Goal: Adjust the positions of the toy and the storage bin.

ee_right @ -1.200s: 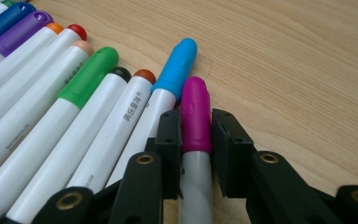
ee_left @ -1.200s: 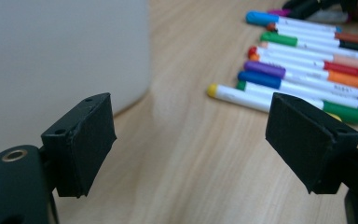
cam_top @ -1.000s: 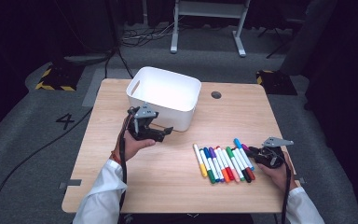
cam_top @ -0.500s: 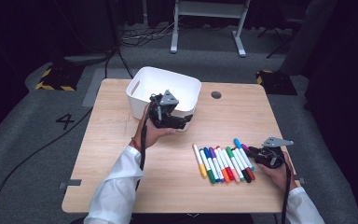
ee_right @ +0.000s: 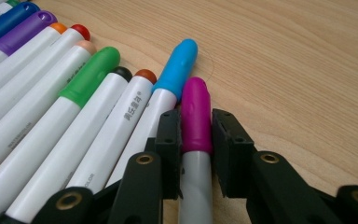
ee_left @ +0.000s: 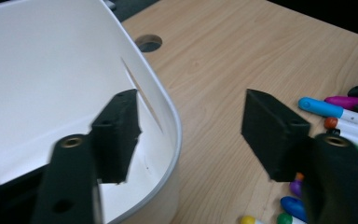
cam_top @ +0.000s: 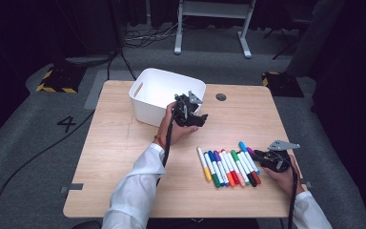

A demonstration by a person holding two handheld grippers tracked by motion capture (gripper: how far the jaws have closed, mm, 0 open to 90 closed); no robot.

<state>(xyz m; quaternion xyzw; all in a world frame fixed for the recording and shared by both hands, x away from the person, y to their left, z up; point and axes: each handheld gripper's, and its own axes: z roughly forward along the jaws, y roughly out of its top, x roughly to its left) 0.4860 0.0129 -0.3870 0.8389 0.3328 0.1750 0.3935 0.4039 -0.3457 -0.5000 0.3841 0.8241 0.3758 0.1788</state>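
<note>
a person seated at a pale wooden table (cam_top: 124,157) works two hand-held grippers beside a row of coloured markers (cam_top: 228,167). the right gripper (cam_top: 262,156) rests at the right end of that row, its two black jaws clamped on a magenta-capped marker (ee_right: 196,116) that lies on the table; in the right gripper view the pads press both sides of the marker where the cap meets the grey barrel, with the cap pointing straight ahead of the jaws. just left of those jaws lies a light-blue-capped marker (ee_right: 177,70), touching the magenta one, and further left come markers capped in brown, black, green, red, orange, purple and dark blue.

the left gripper (cam_top: 198,119) hovers at the near right corner of a white bin (cam_top: 143,102), well apart from the right gripper. its jaws stand partly apart with nothing between them and have just been closing. in the left gripper view one jaw sits over the inside of the bin (ee_left: 51,84), the other over bare table, the bin's rim running between them; a round hole in the table (ee_left: 148,42) lies ahead, and the markers' caps lie off to the right of the jaws.
</note>
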